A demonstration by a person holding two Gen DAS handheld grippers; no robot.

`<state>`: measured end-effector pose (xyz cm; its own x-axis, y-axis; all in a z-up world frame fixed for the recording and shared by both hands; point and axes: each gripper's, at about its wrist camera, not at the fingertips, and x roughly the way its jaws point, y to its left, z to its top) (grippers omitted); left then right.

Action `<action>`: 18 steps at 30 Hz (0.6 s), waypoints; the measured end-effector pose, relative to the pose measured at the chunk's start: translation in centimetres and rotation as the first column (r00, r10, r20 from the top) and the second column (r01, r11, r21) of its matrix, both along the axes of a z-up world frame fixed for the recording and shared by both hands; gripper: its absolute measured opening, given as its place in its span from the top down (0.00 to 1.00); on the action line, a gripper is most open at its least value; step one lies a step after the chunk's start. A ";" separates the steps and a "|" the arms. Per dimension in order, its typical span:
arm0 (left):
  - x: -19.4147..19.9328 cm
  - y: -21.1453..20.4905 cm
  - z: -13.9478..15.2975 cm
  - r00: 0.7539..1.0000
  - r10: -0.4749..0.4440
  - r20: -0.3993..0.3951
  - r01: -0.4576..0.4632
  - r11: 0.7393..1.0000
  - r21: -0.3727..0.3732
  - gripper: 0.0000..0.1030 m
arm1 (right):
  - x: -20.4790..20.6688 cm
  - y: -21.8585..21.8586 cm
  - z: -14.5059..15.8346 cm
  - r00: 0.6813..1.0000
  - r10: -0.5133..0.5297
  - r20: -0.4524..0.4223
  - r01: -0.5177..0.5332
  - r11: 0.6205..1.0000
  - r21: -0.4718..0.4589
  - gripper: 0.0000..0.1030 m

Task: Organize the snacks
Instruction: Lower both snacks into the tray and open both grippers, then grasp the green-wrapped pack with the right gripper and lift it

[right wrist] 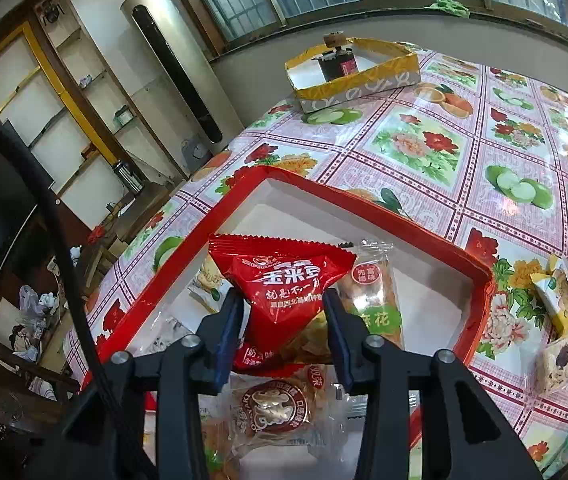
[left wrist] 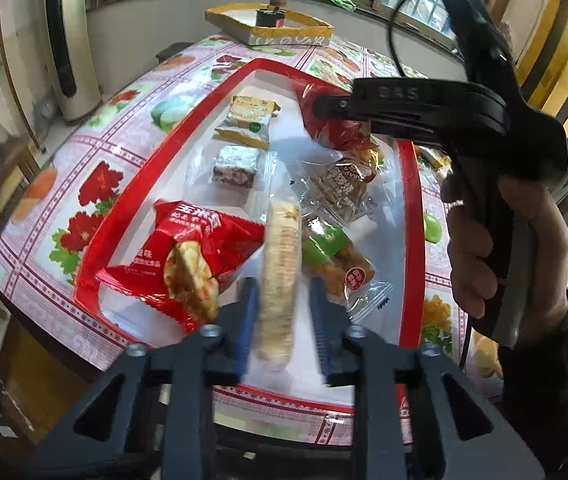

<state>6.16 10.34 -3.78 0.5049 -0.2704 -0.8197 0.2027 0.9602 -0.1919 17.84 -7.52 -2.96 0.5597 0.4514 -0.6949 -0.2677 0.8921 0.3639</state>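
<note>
Holding my left gripper (left wrist: 282,312) over the near end of the red tray (left wrist: 132,200), I have a pale rice-cracker stick (left wrist: 280,272) standing between my blue pads; they look parted from it on both sides, so I judge it released, dropping into the tray. My right gripper (right wrist: 284,320) hangs a little farther in, its jaws around a red triangular packet (right wrist: 284,280); whether the pads pinch it or have let go I cannot tell.

Most of the sorting looks done: another red packet (left wrist: 204,248), a green-labelled twist snack (left wrist: 332,256), a brown round cake (left wrist: 344,184), a dark nougat bar (left wrist: 236,164) and a yellow wafer pack (left wrist: 248,120) already lie inside. Left over, a few loose snacks (right wrist: 564,312) sit on the floral tablecloth (right wrist: 424,144) just beside the tray's right rim.

Crowding in the middle could hamper the next drop. Farther back stands a yellow-edged box (right wrist: 356,76) with a dark jar (right wrist: 336,62).
</note>
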 end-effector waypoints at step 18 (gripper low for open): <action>-1.9 -4.8 4.6 0.985 -0.072 0.159 0.089 0.991 -0.102 0.28 | -10.1 -17.9 4.5 0.947 -0.303 0.105 0.270 0.930 0.248 0.39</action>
